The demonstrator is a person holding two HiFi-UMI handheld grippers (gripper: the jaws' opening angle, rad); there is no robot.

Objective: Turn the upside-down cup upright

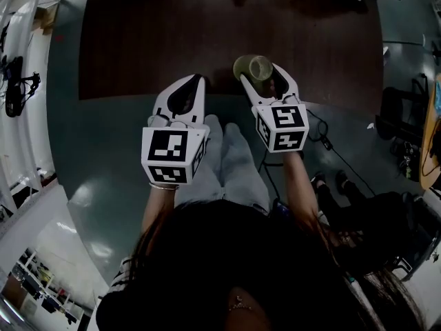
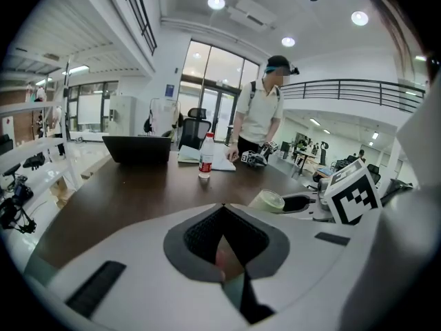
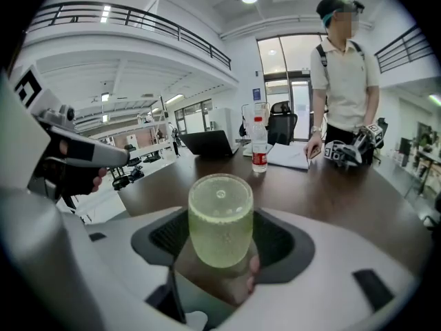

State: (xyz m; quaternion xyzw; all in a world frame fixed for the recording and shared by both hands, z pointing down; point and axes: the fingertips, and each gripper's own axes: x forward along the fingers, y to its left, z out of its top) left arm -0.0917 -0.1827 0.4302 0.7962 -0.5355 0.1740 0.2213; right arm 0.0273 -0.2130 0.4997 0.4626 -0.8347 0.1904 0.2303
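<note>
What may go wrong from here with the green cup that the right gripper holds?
1. The cup looks smooth and round, and the right gripper clamps it with its jaws from two sides only, so it may slip when it is turned.
2. It is near the front edge of the table; if dropped, it may roll off to the floor.
3. The left gripper is shut and apart from the cup, so nothing would catch it.

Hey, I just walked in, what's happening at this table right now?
A person is working with a handheld gripper in each hand at the near edge of a dark table. The right gripper is clamped on a translucent green cup, whose closed base faces up, so it is not yet upright. The left gripper is shut and empty beside it. Another person stands at the far side, near a water bottle.
</note>
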